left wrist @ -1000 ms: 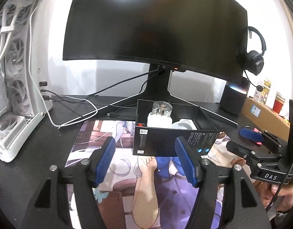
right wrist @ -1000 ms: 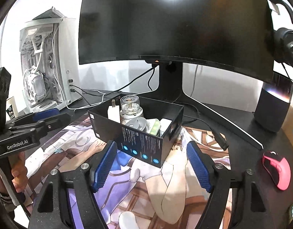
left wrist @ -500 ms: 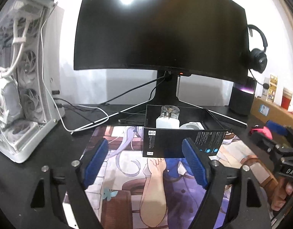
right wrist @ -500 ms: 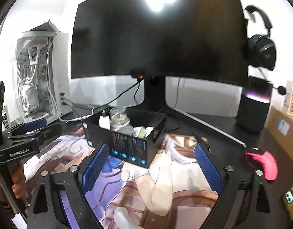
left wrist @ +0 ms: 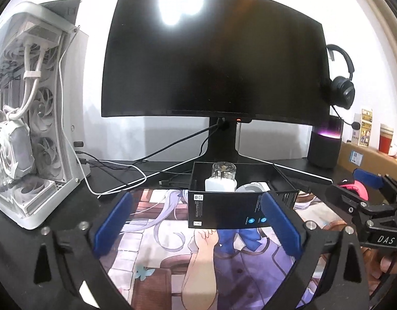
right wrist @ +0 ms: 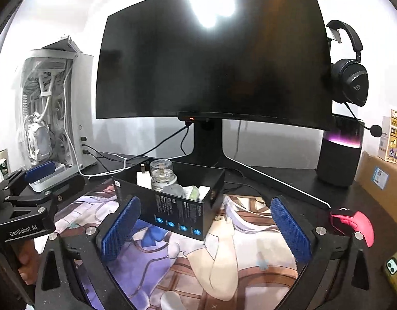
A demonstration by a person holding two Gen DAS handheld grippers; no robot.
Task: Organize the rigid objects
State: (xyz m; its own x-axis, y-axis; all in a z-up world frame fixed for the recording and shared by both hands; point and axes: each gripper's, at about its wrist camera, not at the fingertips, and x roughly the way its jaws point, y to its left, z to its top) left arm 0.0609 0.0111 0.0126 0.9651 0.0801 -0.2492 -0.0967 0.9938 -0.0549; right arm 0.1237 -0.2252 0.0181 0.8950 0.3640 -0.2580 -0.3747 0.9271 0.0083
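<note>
While both grippers hover wide apart and empty, left gripper (left wrist: 197, 223) and right gripper (right wrist: 204, 228) face the black box (right wrist: 172, 206) holding a white charger (left wrist: 220, 184) and glass jar (right wrist: 162, 174).

The left gripper (left wrist: 197, 223) hovered above the bench (left wrist: 69, 214) with its jaws spread wide and nothing between the blue pads (left wrist: 113, 222). The right gripper (right wrist: 204, 228) hung at much the same height, jaws equally wide and empty, its pads (right wrist: 289, 230) clear of any contact. Each gripper appeared in the other's wrist view, side by side above the bench and well apart. Bare fingers (right wrist: 26, 266) of the person's left hand wrapped the left gripper's handle, and the right hand (left wrist: 379, 261) gripped its handle likewise.
</note>
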